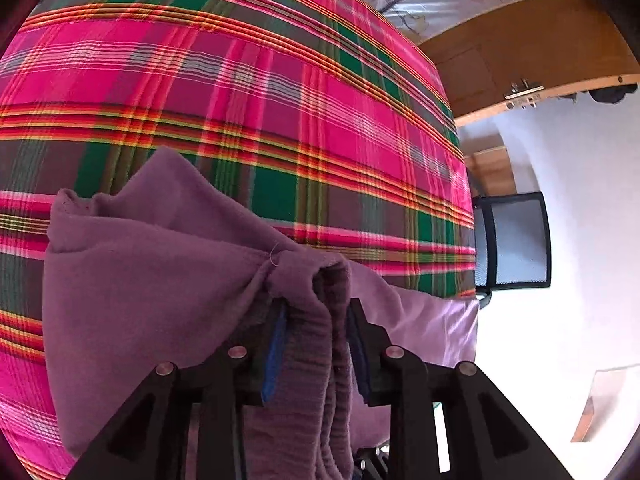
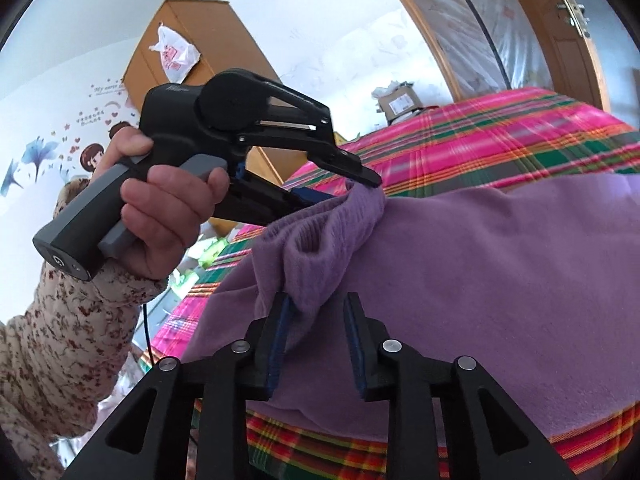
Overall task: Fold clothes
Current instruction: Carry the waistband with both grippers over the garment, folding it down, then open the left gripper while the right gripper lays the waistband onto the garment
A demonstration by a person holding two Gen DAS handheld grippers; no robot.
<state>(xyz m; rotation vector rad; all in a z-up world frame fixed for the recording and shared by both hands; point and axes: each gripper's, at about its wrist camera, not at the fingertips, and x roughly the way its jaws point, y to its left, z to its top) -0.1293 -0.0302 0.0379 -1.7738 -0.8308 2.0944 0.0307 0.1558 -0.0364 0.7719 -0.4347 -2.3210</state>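
Note:
A purple knit garment [image 2: 500, 280] lies on a bed with a pink, green and red plaid cover [image 2: 500, 136]. In the left wrist view my left gripper [image 1: 316, 308] is shut on a bunched ribbed part of the garment [image 1: 316, 340], lifted above the cover [image 1: 240, 100]. The right wrist view shows that left gripper [image 2: 360, 188] from the side, held in a hand, pinching the ribbed edge. My right gripper [image 2: 316, 308] hovers just behind that ribbed fold with its jaws apart; cloth lies between the pads but is not pinched.
A wooden door [image 1: 532, 52] and a black mesh chair [image 1: 516, 240] stand past the bed's edge. A wooden wardrobe [image 2: 188, 28] with a plastic bag on it and a cardboard box [image 2: 400, 104] are at the far side. The person's floral sleeve [image 2: 60, 340] is at left.

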